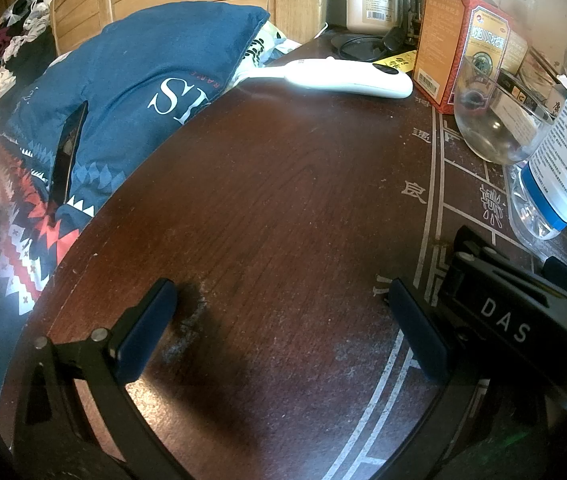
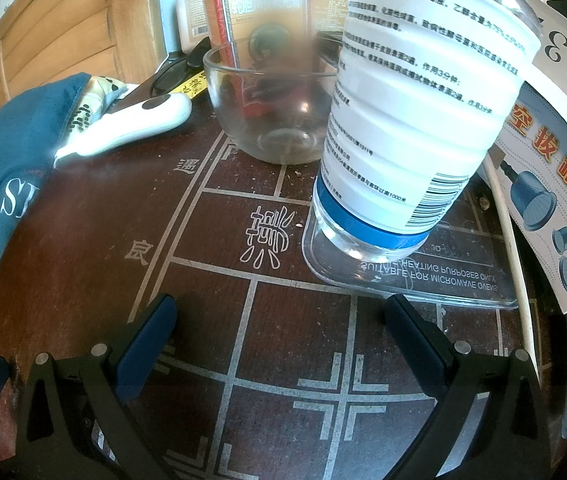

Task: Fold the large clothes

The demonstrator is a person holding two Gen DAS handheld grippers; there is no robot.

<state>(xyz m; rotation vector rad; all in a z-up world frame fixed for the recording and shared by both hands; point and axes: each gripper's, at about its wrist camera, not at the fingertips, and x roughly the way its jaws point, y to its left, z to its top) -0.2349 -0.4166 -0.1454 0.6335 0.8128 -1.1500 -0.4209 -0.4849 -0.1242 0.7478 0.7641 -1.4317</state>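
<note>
We note a glass bowl (image 2: pixel 271 108), a labelled bottle (image 2: pixel 415 120) on a clear lid (image 2: pixel 423 280), and a white handheld device (image 1: pixel 343 76) on the dark table (image 1: pixel 263 200).

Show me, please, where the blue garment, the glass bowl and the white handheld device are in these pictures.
blue garment (image 1: pixel 143 64): left wrist view, on its plain blue fabric.
glass bowl (image 2: pixel 271 120): right wrist view, on its front wall.
white handheld device (image 1: pixel 347 76): left wrist view, on its body.
</note>
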